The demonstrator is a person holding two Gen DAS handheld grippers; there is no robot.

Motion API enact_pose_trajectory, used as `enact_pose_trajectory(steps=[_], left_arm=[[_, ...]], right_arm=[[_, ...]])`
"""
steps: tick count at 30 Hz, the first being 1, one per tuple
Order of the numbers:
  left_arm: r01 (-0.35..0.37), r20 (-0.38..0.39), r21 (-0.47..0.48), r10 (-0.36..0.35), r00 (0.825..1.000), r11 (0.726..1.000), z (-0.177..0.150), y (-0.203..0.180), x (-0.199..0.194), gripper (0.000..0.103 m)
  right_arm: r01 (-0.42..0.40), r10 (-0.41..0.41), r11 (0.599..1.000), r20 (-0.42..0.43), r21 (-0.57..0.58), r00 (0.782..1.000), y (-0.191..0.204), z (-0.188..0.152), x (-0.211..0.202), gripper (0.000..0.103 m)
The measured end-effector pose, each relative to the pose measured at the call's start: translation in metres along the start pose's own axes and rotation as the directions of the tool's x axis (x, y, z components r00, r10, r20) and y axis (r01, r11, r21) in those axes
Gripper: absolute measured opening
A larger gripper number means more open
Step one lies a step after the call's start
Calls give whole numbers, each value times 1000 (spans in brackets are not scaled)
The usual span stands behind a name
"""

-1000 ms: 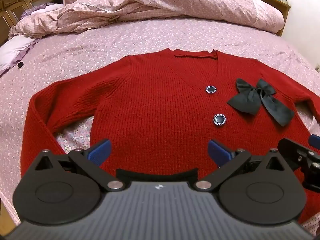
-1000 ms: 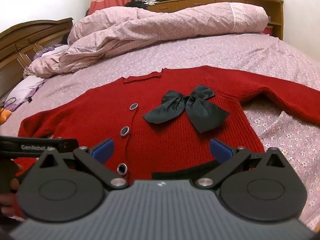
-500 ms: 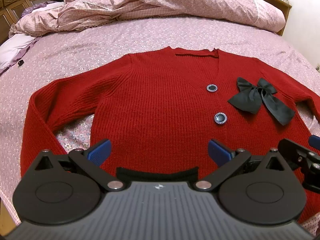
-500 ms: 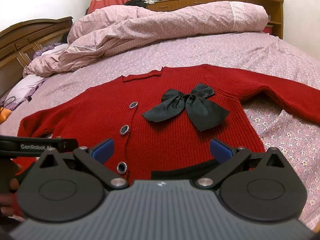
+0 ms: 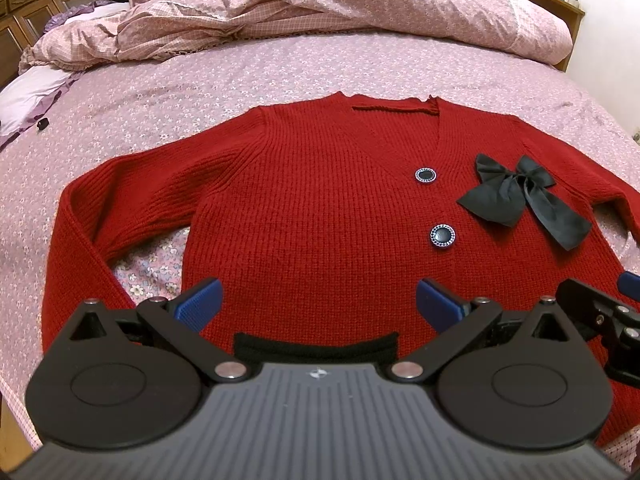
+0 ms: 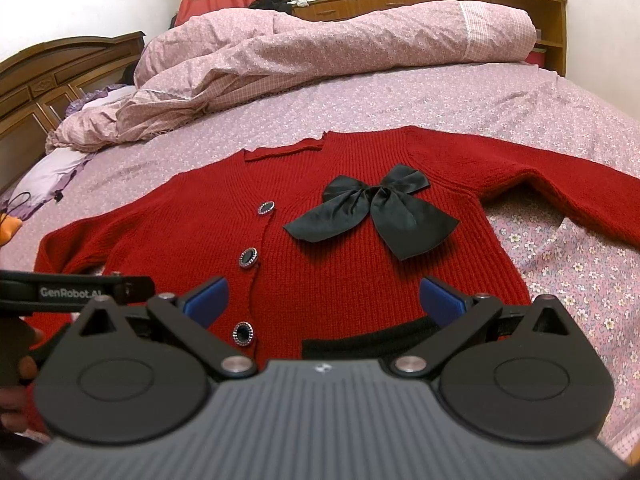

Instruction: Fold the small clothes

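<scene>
A red knit cardigan [image 5: 320, 208] with dark round buttons and a black satin bow [image 5: 516, 200] lies flat, front up, on the bed, sleeves spread to both sides. It also shows in the right wrist view [image 6: 340, 248], with the bow [image 6: 376, 208] right of the buttons. My left gripper [image 5: 318, 304] is open and empty over the left half of the hem, its black trim [image 5: 316, 348] just below the fingers. My right gripper [image 6: 324, 300] is open and empty over the right half of the hem. The right gripper's tip shows at the left view's right edge [image 5: 600, 312].
The bed has a pink floral sheet [image 5: 180, 92]. A crumpled pink duvet [image 6: 320, 48] lies along the far side. A wooden headboard [image 6: 52, 76] stands at the left, a pillow [image 5: 32, 92] near it. A wooden cabinet [image 6: 440, 0] stands behind the bed.
Both grippers have drawn back slightly toward the hem, so the cardigan sits a little farther up in both views. Both stay open and empty.
</scene>
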State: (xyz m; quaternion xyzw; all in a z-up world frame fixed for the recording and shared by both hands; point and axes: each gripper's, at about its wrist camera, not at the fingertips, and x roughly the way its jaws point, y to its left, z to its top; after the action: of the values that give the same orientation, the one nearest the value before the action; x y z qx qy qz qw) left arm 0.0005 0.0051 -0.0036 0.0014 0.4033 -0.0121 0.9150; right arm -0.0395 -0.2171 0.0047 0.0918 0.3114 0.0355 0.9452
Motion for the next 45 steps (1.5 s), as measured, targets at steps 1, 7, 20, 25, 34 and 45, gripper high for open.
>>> enact_pose_trajectory(steps=[1, 7, 20, 25, 34, 45], left_arm=[[0, 0, 0, 0, 1000, 1000, 0, 0, 0, 103], [0, 0, 0, 0, 1000, 1000, 0, 0, 0, 103], [1, -1, 1, -1, 1000, 1000, 0, 0, 1, 103], [1, -3, 1, -1, 1000, 1000, 1, 0, 1, 103], [1, -4, 0, -1, 1000, 1000, 1, 0, 1, 103], [12, -37, -12, -12, 999, 1000, 1, 6, 6, 103]], right_arm=[[0, 0, 1000, 0, 0, 1000, 0, 0, 0, 103], [0, 0, 1000, -2, 1, 1000, 0, 0, 0, 103], [0, 0, 1000, -5, 3, 1000, 0, -1, 1, 103], [2, -2, 1000, -6, 9, 1000, -1, -3, 1, 103], [2, -2, 1000, -7, 11, 1000, -2, -5, 1, 103], [7, -6, 999, -10, 35, 1000, -7, -4, 2, 103]])
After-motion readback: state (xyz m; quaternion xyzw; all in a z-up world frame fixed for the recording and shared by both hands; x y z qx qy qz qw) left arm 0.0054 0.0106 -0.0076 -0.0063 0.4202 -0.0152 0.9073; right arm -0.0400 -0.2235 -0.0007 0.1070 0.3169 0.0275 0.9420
